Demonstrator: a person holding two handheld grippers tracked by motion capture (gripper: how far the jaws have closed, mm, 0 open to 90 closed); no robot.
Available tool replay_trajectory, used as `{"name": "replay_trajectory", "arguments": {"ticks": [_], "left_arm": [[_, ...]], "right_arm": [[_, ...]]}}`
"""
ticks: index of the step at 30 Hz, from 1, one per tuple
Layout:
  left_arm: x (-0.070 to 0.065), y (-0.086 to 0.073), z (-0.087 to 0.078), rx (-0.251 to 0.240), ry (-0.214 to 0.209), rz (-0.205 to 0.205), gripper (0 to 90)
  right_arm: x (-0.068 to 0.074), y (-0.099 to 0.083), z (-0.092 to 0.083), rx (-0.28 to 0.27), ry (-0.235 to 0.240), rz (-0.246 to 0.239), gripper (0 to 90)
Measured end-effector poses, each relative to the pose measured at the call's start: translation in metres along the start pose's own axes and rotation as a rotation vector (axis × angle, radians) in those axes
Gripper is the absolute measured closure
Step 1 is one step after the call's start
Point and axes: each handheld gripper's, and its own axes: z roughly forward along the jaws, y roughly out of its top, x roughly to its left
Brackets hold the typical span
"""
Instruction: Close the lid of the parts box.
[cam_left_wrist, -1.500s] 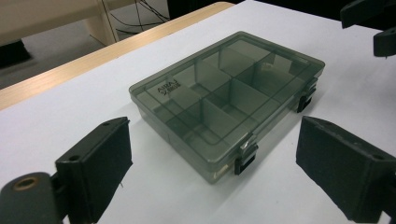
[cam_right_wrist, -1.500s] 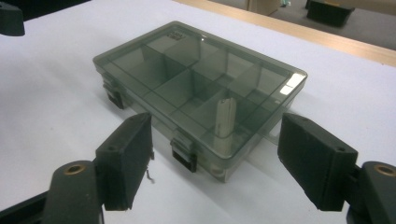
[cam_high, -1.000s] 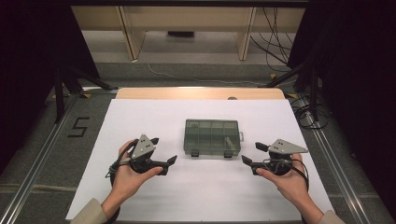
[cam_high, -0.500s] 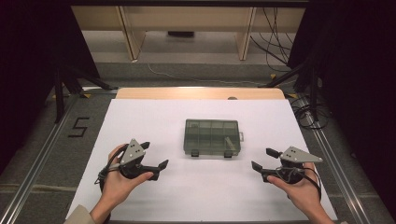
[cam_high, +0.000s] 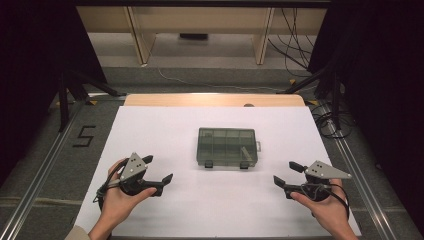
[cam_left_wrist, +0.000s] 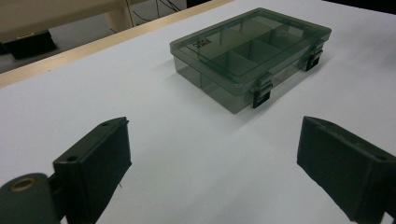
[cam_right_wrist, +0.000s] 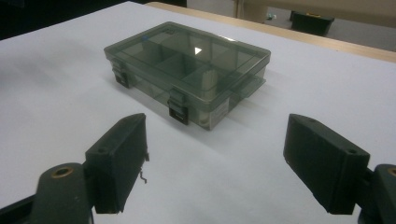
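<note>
Organizer box (cam_high: 227, 147): smoky clear plastic, lid shut (two front latches), flat at mid-desk (cam_high: 150, 130). Left gripper (cam_high: 161, 170) and right gripper (cam_high: 284, 174) rest well apart on either side, jaws spread wide, holding nothing.

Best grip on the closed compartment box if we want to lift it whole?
Probably pinch the compartment box across its short ends, one open gripper per end: left gripper from its left, right gripper from its right. It lies flat, lid shut, with the two latches facing the person.
</note>
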Motion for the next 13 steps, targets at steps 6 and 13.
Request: {"name": "replay_trajectory", "arguments": {"ticks": [6, 13], "left_arm": [[0.0003, -0.0003, 0.0007, -0.006, 0.003, -0.006, 9.6], [0.0003, -0.0027, 0.0020, -0.009, 0.004, -0.007, 9.5]], "right_arm": [[0.0016, -0.0020, 0.0004, 0.006, 0.003, -0.009, 22.2], [0.0029, -0.0039, 0.0010, 0.009, 0.009, -0.004, 22.6]]}}
